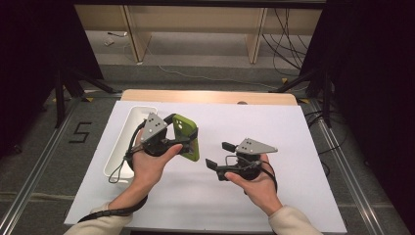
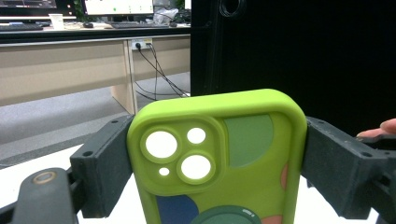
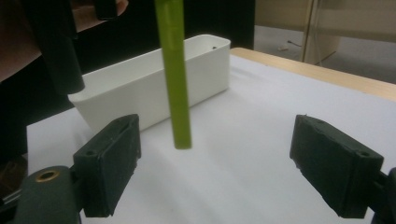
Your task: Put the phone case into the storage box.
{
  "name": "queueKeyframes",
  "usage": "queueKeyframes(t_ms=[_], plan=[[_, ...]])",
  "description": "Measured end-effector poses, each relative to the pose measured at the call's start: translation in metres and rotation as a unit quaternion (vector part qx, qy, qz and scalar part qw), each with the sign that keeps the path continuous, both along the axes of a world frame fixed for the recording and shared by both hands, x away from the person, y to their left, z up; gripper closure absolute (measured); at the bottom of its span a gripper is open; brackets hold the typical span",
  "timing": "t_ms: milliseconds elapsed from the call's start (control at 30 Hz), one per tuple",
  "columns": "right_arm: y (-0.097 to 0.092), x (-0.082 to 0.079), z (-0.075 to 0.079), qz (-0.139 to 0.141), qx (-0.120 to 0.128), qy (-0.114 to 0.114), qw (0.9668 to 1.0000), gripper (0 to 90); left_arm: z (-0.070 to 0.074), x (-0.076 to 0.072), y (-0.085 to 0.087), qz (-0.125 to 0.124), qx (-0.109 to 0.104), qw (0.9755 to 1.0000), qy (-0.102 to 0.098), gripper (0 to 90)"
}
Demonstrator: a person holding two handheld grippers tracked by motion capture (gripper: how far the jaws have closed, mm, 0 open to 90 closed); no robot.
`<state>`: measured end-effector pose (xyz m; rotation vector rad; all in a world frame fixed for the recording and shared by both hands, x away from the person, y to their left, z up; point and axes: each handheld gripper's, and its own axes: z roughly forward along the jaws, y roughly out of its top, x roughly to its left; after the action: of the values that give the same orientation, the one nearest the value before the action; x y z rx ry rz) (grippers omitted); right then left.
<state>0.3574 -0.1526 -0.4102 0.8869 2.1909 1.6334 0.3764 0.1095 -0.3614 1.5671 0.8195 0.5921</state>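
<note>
A lime-green phone case with camera cut-outs is held upright above the table's left half. My left gripper is shut on it, a jaw pressing on each long side. In the left gripper view the case's back faces the camera, showing green, blue and orange patches. My right gripper hovers to the right of the case, open, with nothing between its jaws. In the right gripper view the case appears edge-on, hanging beyond the jaws.
A long white tray lies on the left of the white sheet, behind the case. The wooden table edge runs along the back. Floor rails and cables surround the table.
</note>
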Motion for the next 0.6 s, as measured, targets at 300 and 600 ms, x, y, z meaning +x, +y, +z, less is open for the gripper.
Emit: queueKeyframes(t_ms=[300,600], plan=[[-0.027,0.0,0.0,-0.022,-0.008,-0.013,0.9996,18.8,0.004,0.004,0.009,0.01,-0.006,0.9999,-0.005,14.8],[-0.038,-0.002,0.0,-0.028,-0.01,-0.022,0.9993,19.0,0.007,0.006,0.02,0.029,-0.009,0.9995,-0.008,14.8]])
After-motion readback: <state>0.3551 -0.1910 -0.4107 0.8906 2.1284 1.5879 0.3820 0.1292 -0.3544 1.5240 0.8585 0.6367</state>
